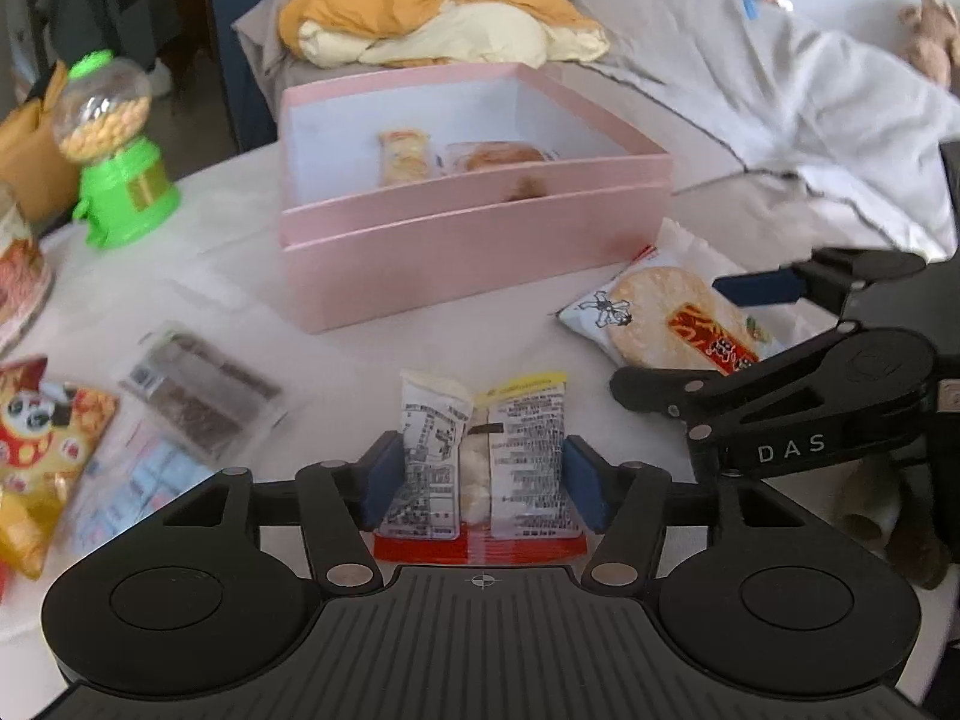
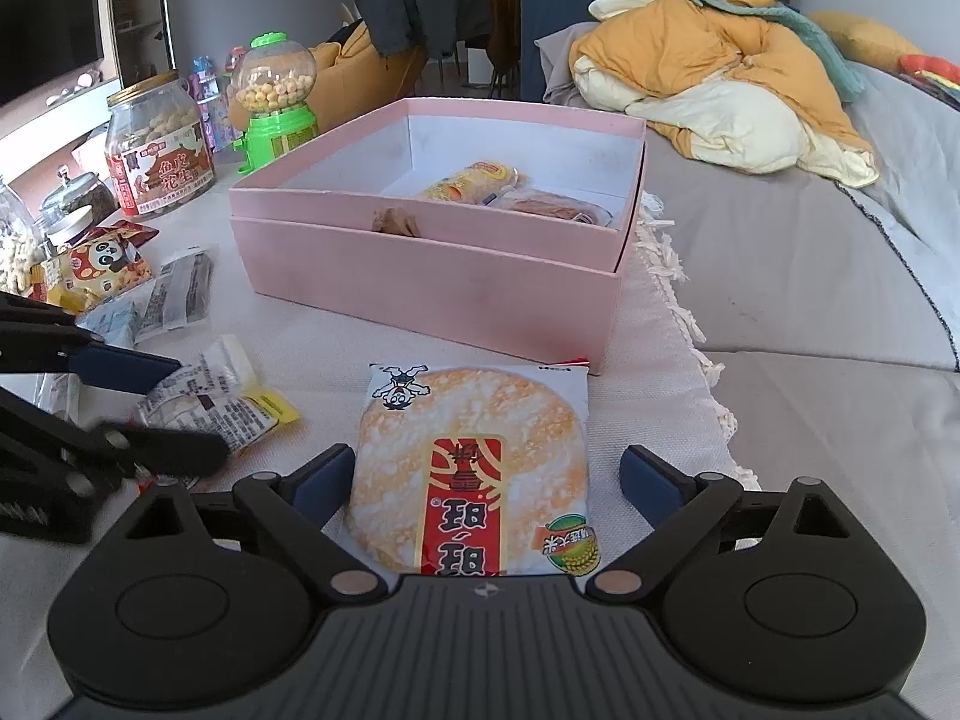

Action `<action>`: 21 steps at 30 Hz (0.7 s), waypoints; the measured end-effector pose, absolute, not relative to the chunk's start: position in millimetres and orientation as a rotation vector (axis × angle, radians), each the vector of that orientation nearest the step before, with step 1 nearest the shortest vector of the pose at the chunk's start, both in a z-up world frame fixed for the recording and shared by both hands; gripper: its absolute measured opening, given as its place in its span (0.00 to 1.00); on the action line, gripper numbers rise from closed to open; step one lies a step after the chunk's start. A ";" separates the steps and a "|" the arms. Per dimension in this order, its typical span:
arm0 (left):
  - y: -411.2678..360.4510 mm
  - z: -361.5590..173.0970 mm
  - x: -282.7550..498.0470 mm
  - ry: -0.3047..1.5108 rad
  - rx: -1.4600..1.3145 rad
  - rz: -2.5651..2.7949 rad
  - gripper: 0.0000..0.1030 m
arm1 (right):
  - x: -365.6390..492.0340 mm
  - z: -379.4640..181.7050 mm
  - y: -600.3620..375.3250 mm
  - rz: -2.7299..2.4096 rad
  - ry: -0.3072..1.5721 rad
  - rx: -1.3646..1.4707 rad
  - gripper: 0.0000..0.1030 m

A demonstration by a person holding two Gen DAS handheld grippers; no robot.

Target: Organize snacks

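In the left wrist view the left gripper sits at the bottom centre, its blue pads either side of a small white-and-yellow snack packet on the bench; whether the pads press on it cannot be told. In the right wrist view the right gripper stands wide open around a rice cracker packet lying flat, pads clear of its edges. The pink box in the upper middle already holds a few wrapped snacks.
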State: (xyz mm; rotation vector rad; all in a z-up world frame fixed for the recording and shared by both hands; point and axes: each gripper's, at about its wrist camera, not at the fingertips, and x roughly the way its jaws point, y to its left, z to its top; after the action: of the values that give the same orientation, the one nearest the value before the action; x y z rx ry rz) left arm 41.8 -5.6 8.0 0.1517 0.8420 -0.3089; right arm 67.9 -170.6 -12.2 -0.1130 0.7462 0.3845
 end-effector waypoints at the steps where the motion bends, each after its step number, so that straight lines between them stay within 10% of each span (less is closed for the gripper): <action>1: -10.0 6.5 42.0 0.832 0.176 -0.305 0.62 | 68.1 -12.3 -170.5 0.385 0.746 -0.113 0.92; 21: 21.0 18.1 12.7 0.738 0.032 -0.295 0.53 | 60.9 0.6 -189.8 0.401 0.766 -0.027 0.74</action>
State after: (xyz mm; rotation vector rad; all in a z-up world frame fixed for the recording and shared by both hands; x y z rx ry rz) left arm 12.7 21.0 18.1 0.0317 0.7382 -0.2947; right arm 60.9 -189.8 0.6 -0.0267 0.7655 0.4009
